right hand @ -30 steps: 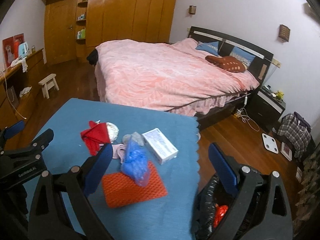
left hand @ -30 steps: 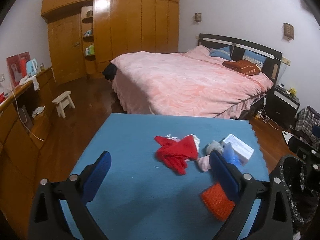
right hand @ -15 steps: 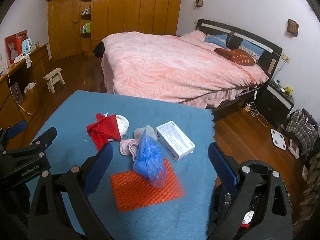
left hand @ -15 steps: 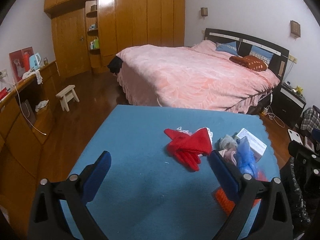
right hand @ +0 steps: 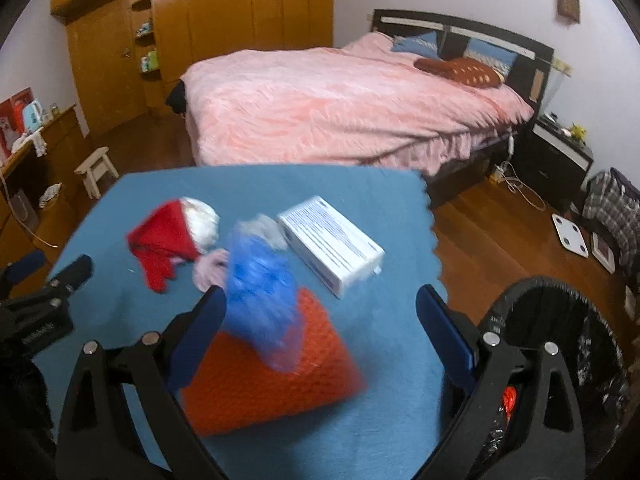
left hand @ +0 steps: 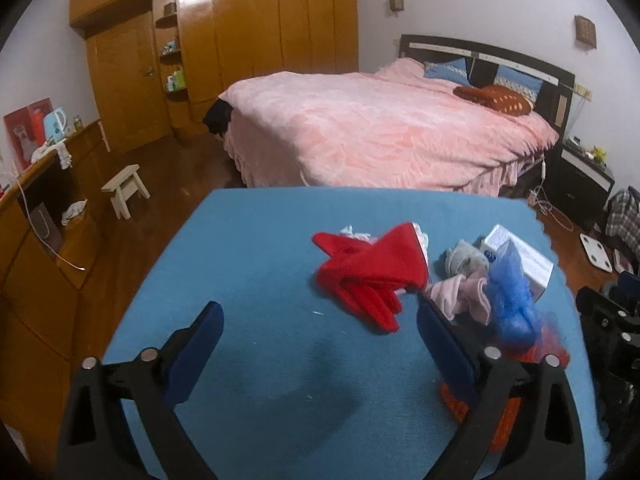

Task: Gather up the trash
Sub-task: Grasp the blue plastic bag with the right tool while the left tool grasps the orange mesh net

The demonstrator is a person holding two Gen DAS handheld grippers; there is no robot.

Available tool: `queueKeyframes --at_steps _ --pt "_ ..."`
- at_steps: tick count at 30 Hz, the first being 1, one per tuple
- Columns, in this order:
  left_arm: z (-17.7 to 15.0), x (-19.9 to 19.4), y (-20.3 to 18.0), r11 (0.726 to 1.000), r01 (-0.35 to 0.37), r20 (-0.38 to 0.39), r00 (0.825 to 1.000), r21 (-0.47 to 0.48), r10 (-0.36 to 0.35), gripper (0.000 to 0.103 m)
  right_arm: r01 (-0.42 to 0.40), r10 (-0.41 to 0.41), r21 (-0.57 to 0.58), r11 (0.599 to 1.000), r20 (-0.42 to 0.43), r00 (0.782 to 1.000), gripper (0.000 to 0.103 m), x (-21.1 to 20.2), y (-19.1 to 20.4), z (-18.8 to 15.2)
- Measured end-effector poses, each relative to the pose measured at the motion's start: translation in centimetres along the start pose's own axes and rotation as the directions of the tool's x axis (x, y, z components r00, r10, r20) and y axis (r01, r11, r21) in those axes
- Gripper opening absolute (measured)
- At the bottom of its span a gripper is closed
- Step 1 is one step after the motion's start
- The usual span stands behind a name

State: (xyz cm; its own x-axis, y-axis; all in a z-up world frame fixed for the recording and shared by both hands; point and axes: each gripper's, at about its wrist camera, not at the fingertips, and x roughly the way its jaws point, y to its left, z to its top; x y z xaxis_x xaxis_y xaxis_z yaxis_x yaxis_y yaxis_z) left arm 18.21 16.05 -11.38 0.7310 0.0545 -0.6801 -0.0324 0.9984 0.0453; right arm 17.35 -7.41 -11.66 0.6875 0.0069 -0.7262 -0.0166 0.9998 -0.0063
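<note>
On the blue table (left hand: 248, 360) lie a red cloth hat (left hand: 368, 276), a pink cloth (left hand: 460, 296), a grey wad (left hand: 464, 258), a crumpled blue plastic bag (left hand: 510, 296), a white box (left hand: 524, 260) and an orange mesh mat (right hand: 272, 380). My left gripper (left hand: 316, 336) is open and empty, above the table just left of the pile. My right gripper (right hand: 320, 320) is open and empty, over the orange mat, with the blue bag (right hand: 260, 288) by its left finger and the white box (right hand: 332, 244) ahead.
A black-lined trash bin (right hand: 560, 360) stands at the table's right edge with red trash inside. A pink bed (left hand: 380, 128) lies beyond the table. A white stool (left hand: 126, 188) and wooden sideboard (left hand: 40, 216) are on the left. A scale (right hand: 570, 236) lies on the floor.
Both grippers have moved forward and lower toward the pile. The right gripper has swung left from the bin over the orange mat. Both stay open.
</note>
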Motion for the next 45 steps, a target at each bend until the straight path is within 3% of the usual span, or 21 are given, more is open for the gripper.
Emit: queueKeyframes --at_steps 3,9,16,20,23,27,38,45 --pt "-0.7 1.2 -0.8 1.0 0.011 -0.02 1.0 0.014 -0.011 0.087 -0.005 0.006 0.019 1.0 -0.027 1.0 0.079 1.7 -1.1 -1.3" --pt "-1.7 2.8 -2.1 0.998 0.038 -0.044 0.998 0.049 -0.036 0.078 -0.065 0.066 0.049 0.997 -0.028 0.997 0.073 3.1 -1.7 -2.6" --pt "-1.9 3.5 -1.9 0.999 0.03 -0.045 0.999 0.042 -0.028 0.073 -0.138 0.138 -0.035 0.99 0.003 0.99 0.07 3.8 1.3 -1.7" --pt "-2.0 3.7 -1.3 0.999 0.023 -0.048 0.999 0.03 -0.022 0.073 -0.169 0.168 -0.043 0.985 -0.036 0.985 0.059 5.7 2.5 -1.7" --pt "-2.1 3.9 -1.0 0.999 0.021 -0.051 0.999 0.029 -0.02 0.073 -0.214 0.211 -0.048 0.976 -0.054 0.976 0.044 6.5 3.2 -2.0" --pt "-2.2 3.9 -0.8 0.999 0.026 -0.057 0.998 0.029 -0.024 0.073 -0.24 0.238 -0.044 0.97 -0.05 0.97 0.036 6.2 3.1 -2.2" --pt "-2.7 3.0 -3.3 0.995 0.084 -0.074 0.994 0.051 -0.081 0.073 -0.241 0.241 -0.001 0.971 0.016 0.97 0.033 2.8 0.4 -1.8" --pt "-3.8 3.0 -6.3 0.985 0.15 -0.116 0.983 0.087 -0.14 0.073 -0.165 0.164 0.026 0.986 0.023 0.986 0.033 1.0 -2.6 -3.1"
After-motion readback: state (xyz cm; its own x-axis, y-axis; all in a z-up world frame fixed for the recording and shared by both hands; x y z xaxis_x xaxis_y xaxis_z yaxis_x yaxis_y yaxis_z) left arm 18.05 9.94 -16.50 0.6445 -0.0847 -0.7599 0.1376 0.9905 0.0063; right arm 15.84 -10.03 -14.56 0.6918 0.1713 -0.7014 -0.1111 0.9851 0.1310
